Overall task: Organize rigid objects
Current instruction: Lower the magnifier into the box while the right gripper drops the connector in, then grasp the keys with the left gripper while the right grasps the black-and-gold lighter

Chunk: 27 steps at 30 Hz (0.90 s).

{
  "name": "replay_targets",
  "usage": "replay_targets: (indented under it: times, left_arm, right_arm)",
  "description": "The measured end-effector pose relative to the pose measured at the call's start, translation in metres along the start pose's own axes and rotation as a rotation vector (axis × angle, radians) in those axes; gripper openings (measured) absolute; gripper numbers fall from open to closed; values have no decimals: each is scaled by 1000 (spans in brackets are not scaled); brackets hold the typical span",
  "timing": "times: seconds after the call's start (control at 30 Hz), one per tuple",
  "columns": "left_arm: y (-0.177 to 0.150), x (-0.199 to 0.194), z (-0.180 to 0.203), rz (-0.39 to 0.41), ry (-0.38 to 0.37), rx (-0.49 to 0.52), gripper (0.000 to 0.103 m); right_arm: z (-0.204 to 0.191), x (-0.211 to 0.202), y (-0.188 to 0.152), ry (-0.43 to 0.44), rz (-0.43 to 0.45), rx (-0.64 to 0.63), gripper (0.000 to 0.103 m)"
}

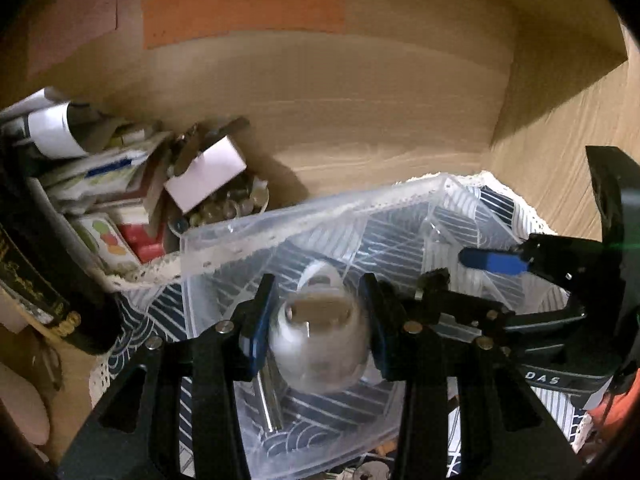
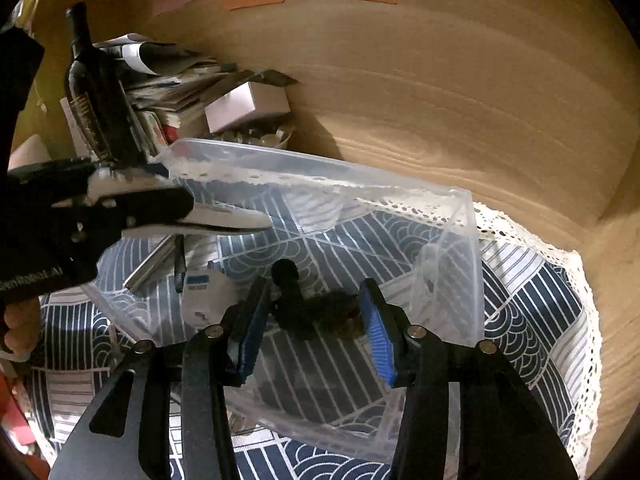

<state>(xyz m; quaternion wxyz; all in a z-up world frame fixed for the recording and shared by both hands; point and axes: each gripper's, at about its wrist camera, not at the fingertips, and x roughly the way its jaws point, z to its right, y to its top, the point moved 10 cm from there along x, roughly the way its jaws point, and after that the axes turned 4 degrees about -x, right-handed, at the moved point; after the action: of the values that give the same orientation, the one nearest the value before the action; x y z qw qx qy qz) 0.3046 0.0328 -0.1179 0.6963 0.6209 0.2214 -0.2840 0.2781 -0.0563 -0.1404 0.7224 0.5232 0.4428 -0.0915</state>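
Lowering two items into the clear plastic bin [image 1: 224, 256]

Left claw [image 1: 316, 320] clamped on a blurred pale rounded object [image 1: 320, 344] above the bin; right claw [image 2: 316, 320] slack around a dark object [image 2: 308, 312]. Descend vertically, clear the walls, release near the floor.

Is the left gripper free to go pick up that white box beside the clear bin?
Probably not yet. The left gripper is closed on a rounded white object over the clear bin, so its jaws are full. The white box itself lies uncovered on the clutter.
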Motion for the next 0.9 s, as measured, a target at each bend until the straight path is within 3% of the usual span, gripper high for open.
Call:
replay_targets:
  times: [0.1,0.17,0.47,0.57,0.8,0.9]
  left_arm:
    - [0,-8,1,2,-6,-3,44]
    - [2,-19,1,18,-2,1,57]
    - [-4,-75,-1,90,18,0,86]
    - [-18,-82,-6,78,40,-10,91]
    - [-71,-73,-21,-21,70,-29,92]
    - [-96,-66,-30,-79,76,-44,92]
  right_arm:
    - [2,-6,3,-13,15,0,55]
    - [1,-15,7,-17,33,-4,55]
    - [-18,-64,11,5,116,-24,60]
    - [-28,-71,4,11,117,-33,60]
    - [-54,-57,-28,60,50,-61,62]
    - [-64,-51,-35,39,40,-120,65]
